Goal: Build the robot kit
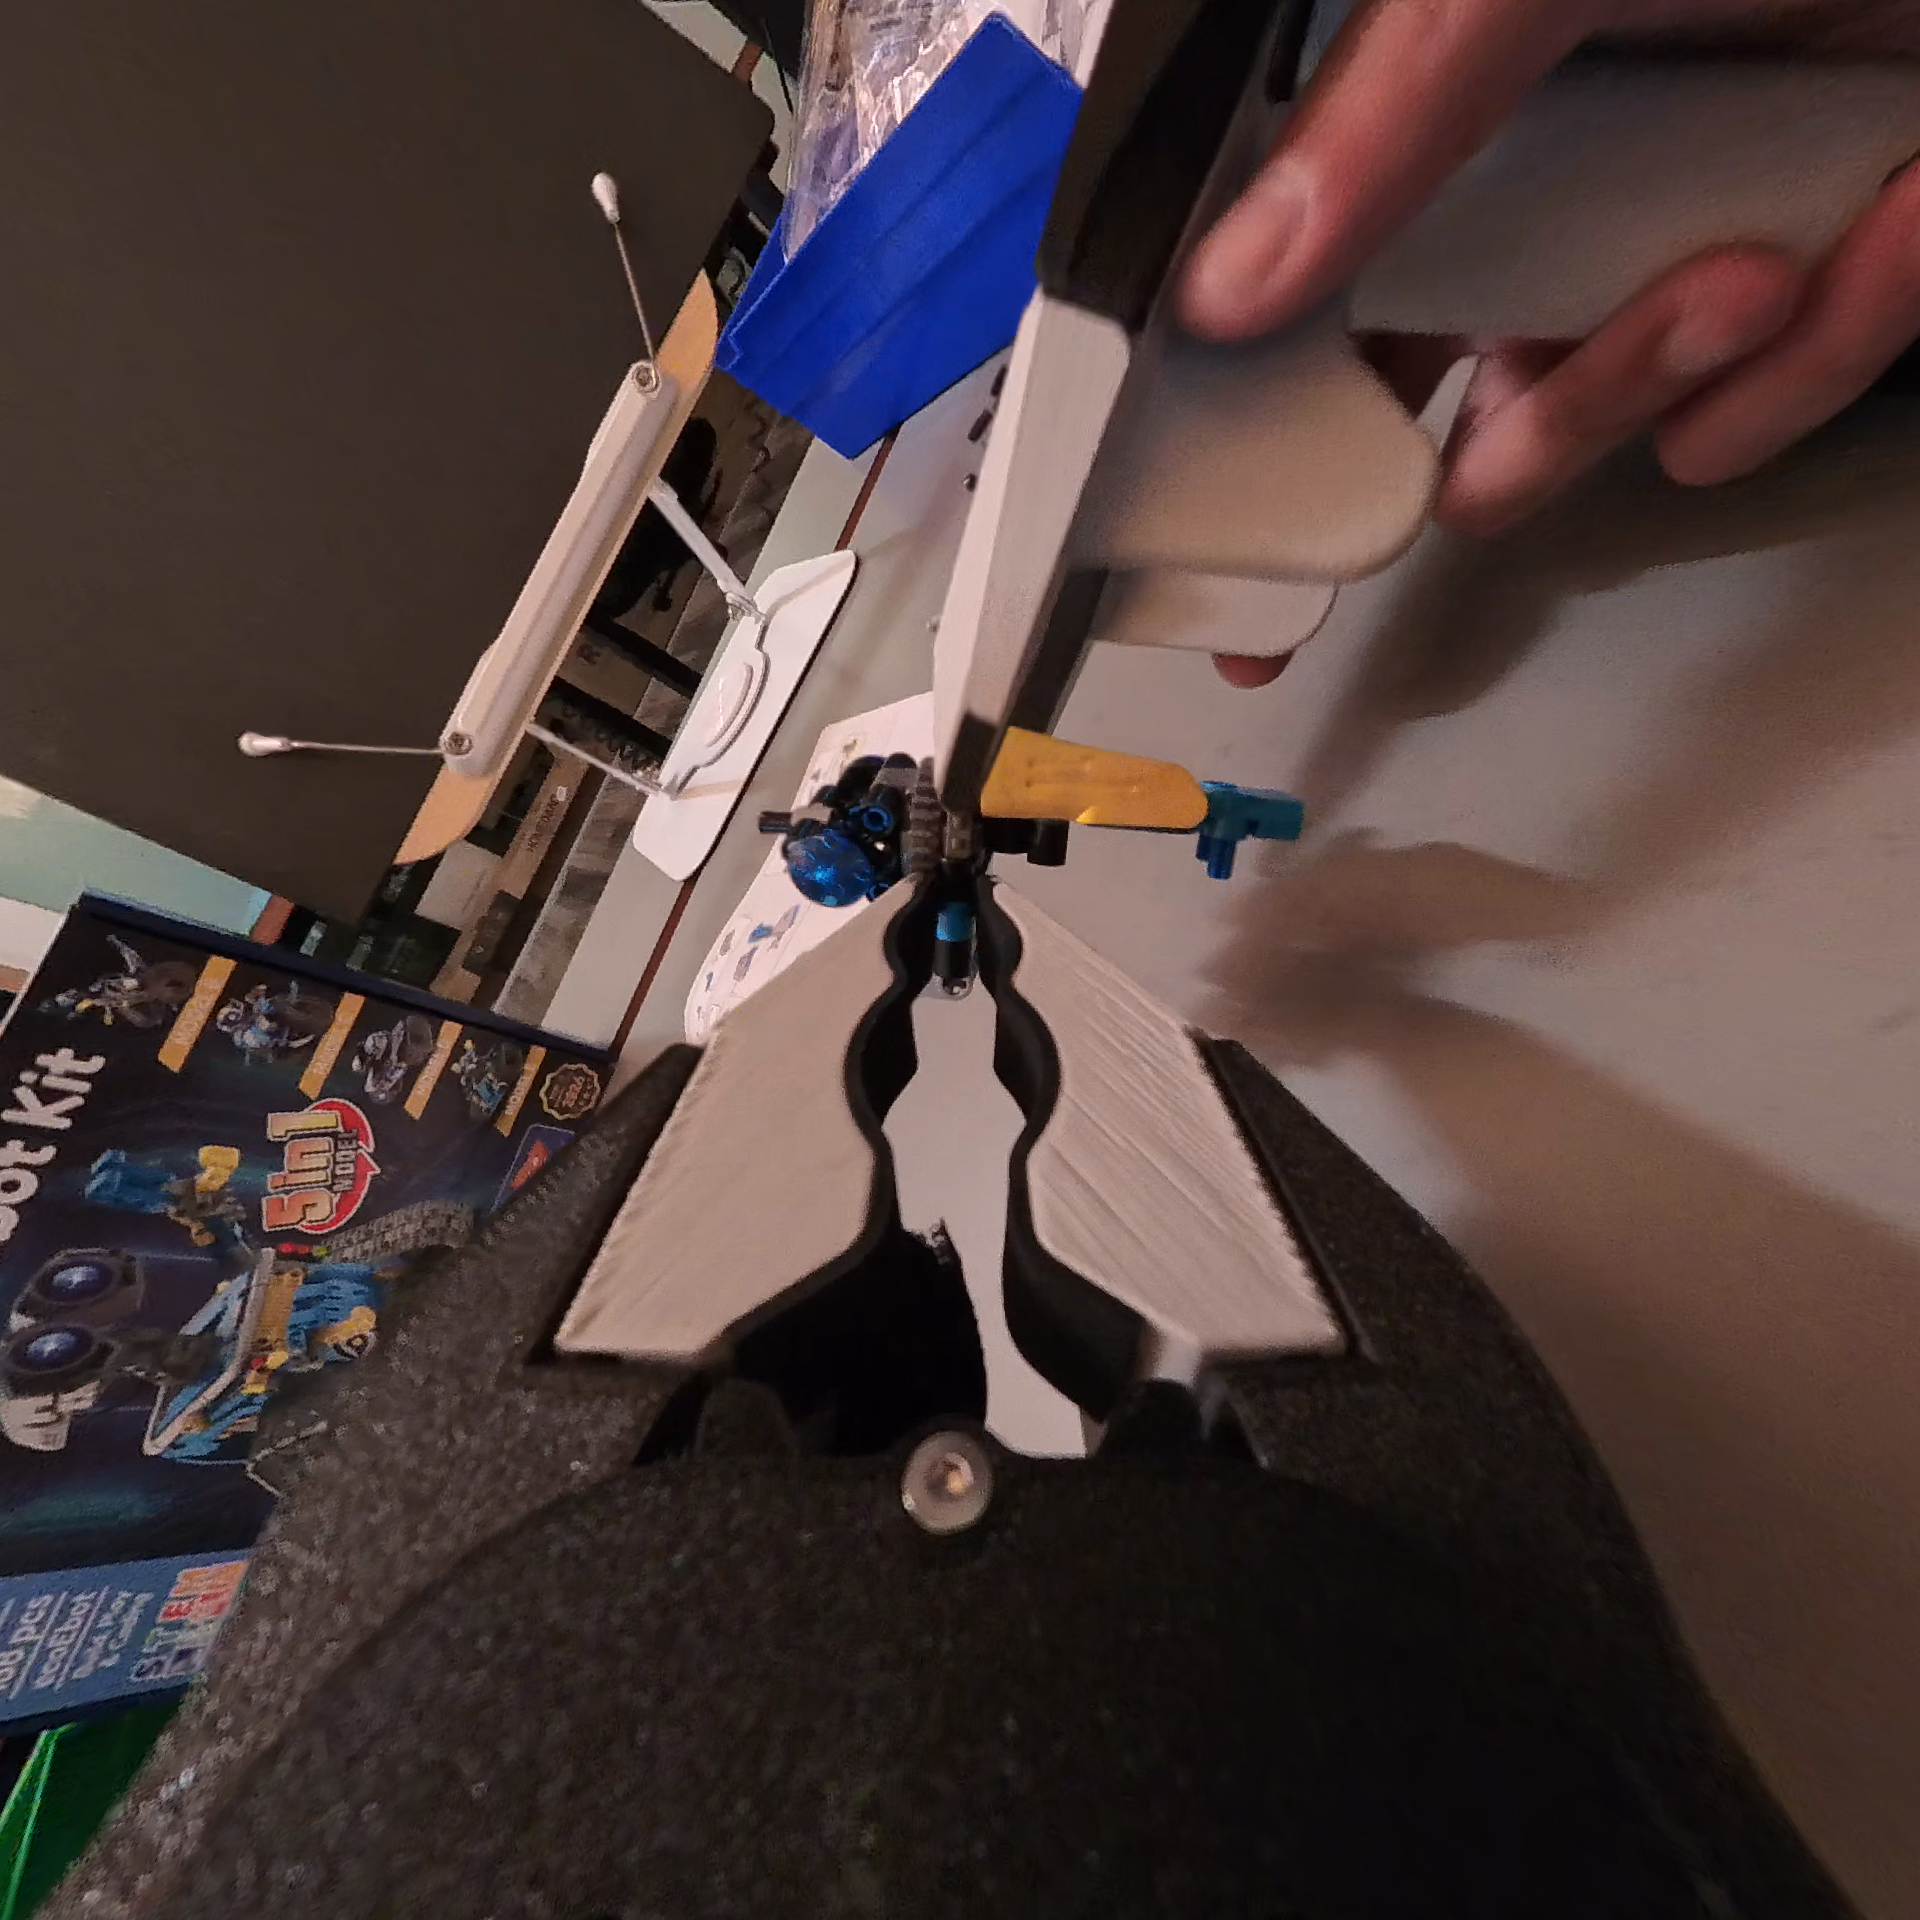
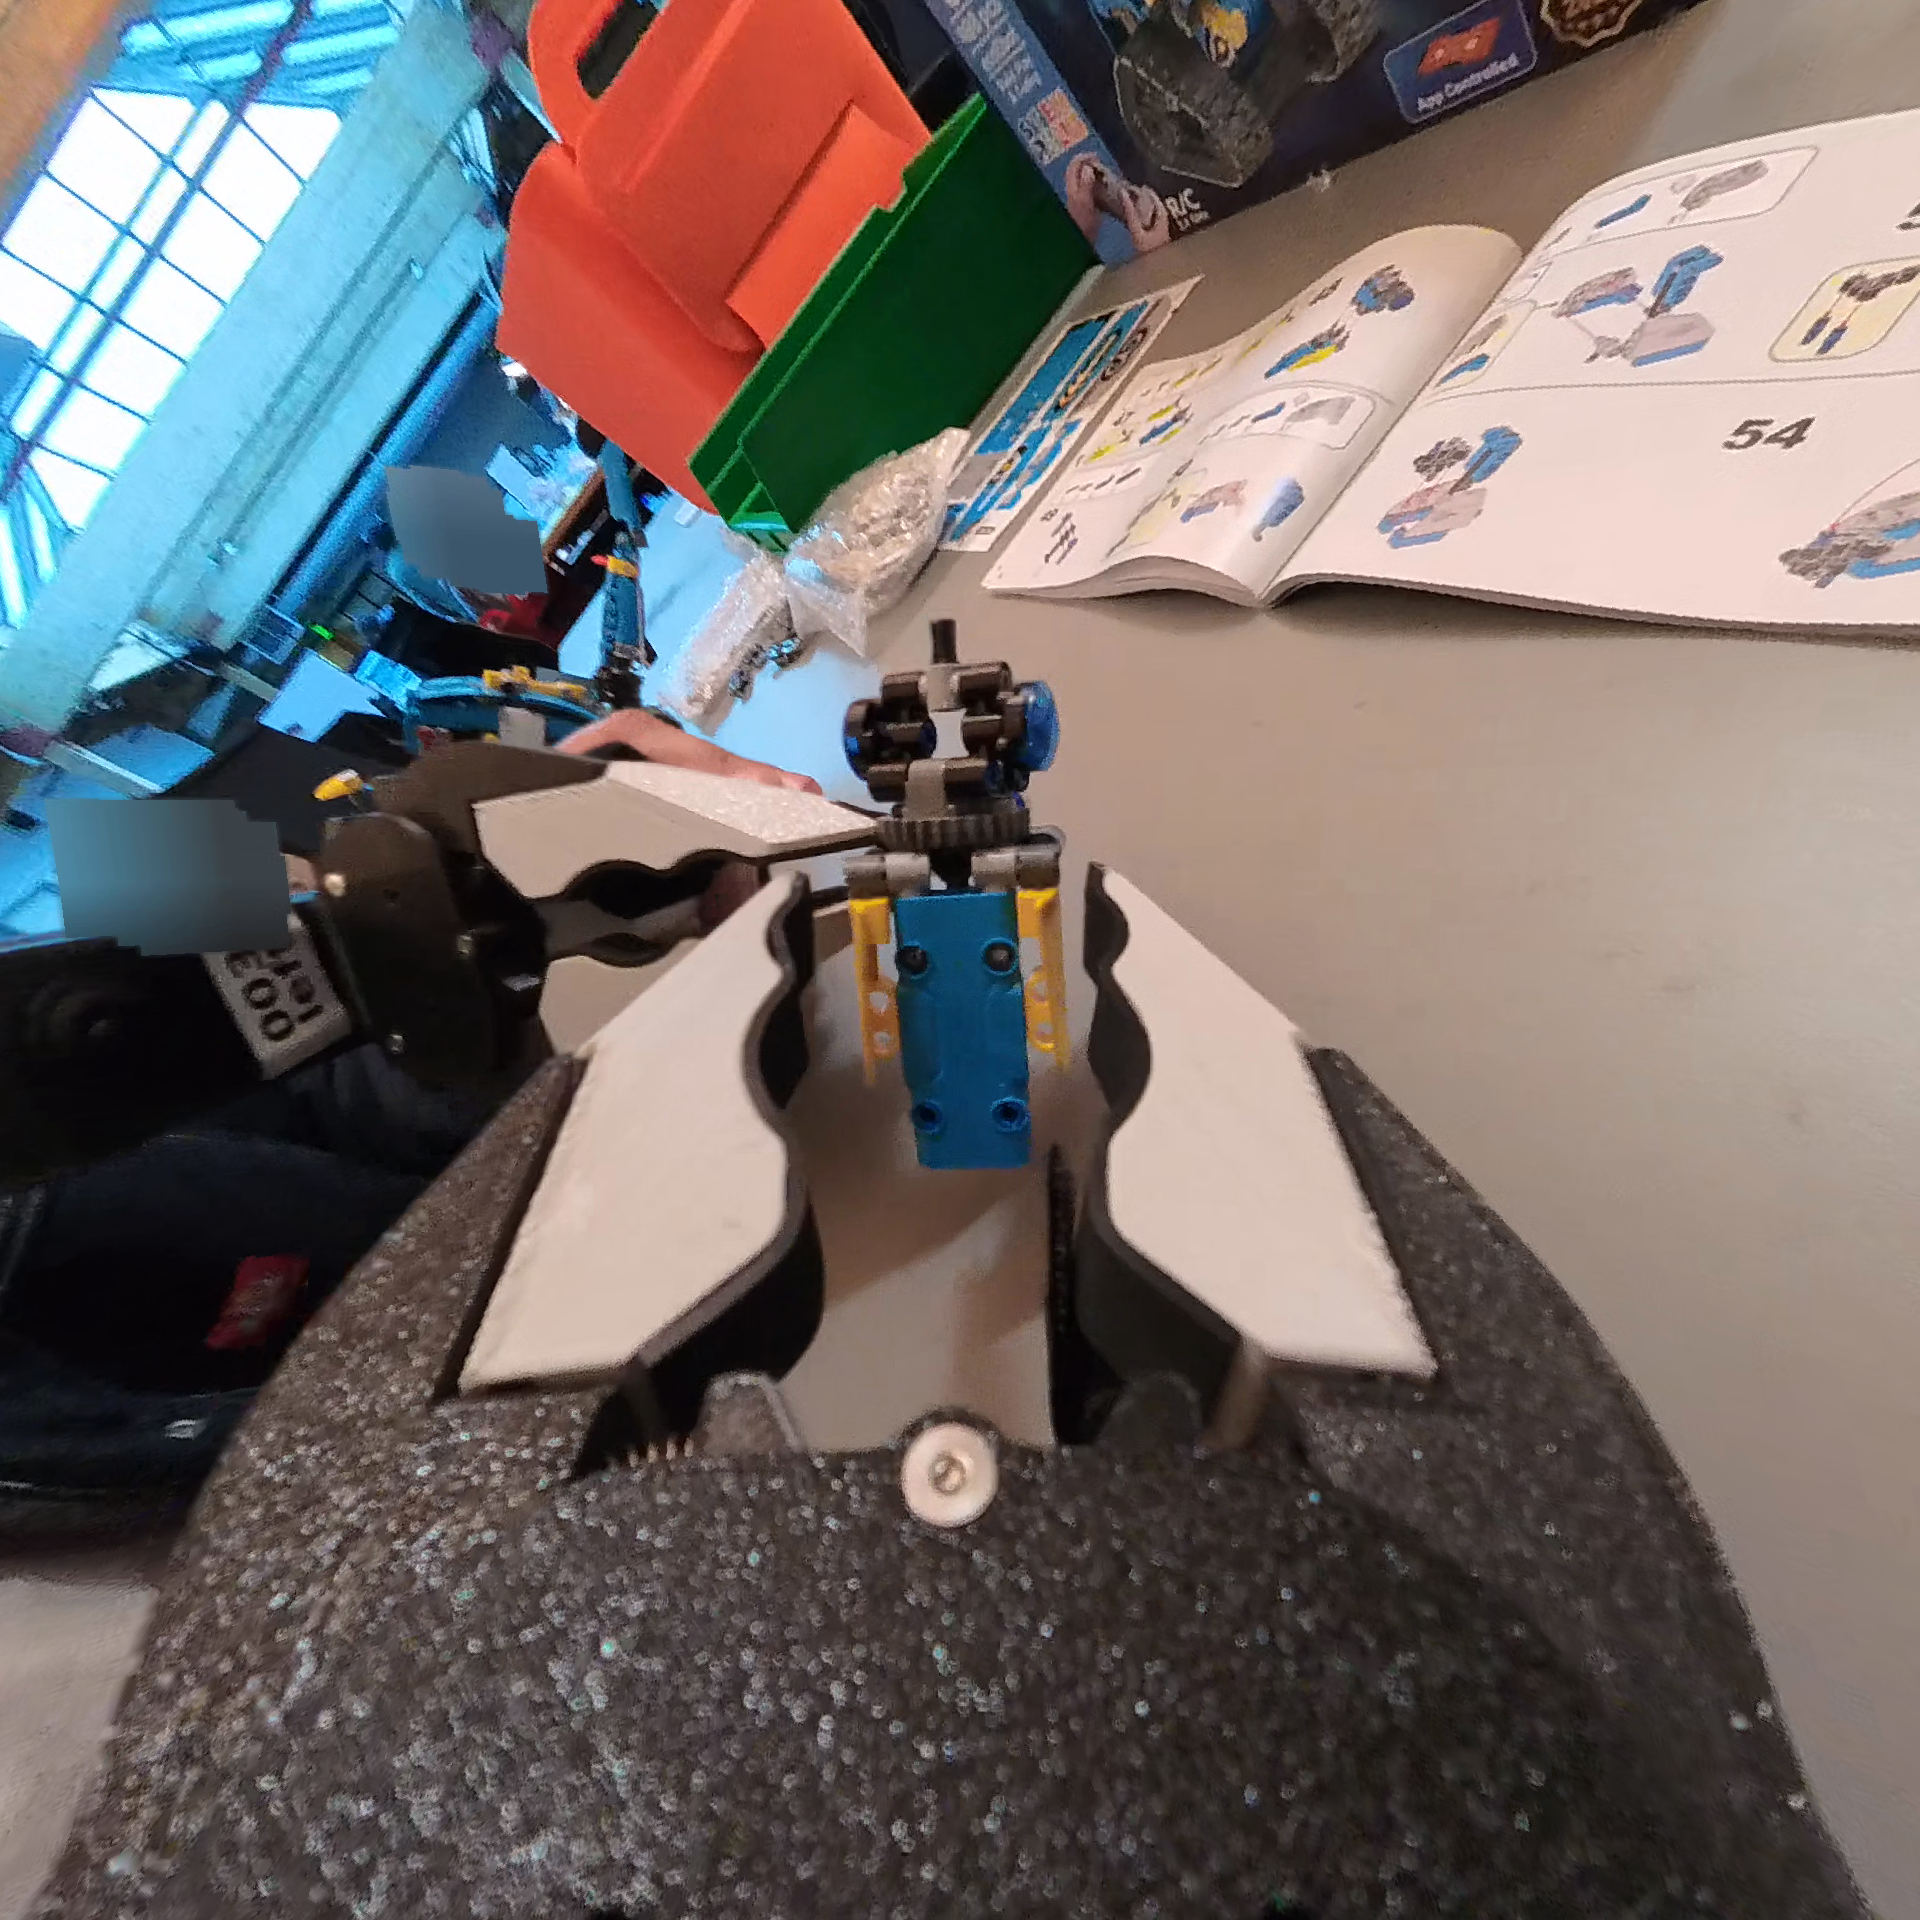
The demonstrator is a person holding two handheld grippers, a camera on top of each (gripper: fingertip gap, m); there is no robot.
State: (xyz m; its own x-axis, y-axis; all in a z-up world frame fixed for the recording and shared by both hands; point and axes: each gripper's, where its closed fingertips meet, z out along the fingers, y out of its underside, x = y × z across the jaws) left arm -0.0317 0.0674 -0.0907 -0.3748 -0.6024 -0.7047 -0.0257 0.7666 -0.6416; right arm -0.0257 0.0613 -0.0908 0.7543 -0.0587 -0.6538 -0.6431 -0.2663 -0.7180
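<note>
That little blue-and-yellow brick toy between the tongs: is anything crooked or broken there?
Nothing stands out. The small blue-and-yellow brick figure looks whole; the left tongs pinch its dark gear, and the right tongs sit open around its body.

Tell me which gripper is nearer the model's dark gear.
Left. The left gripper pinches the model right at the gear; the right gripper, open, straddles the blue body instead.

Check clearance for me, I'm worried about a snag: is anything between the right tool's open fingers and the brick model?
Nothing visible. The brick model hangs in the gap of the open right tool, apart from both fingers. The left tool grips its upper part from the side, near the fingertips.
</note>
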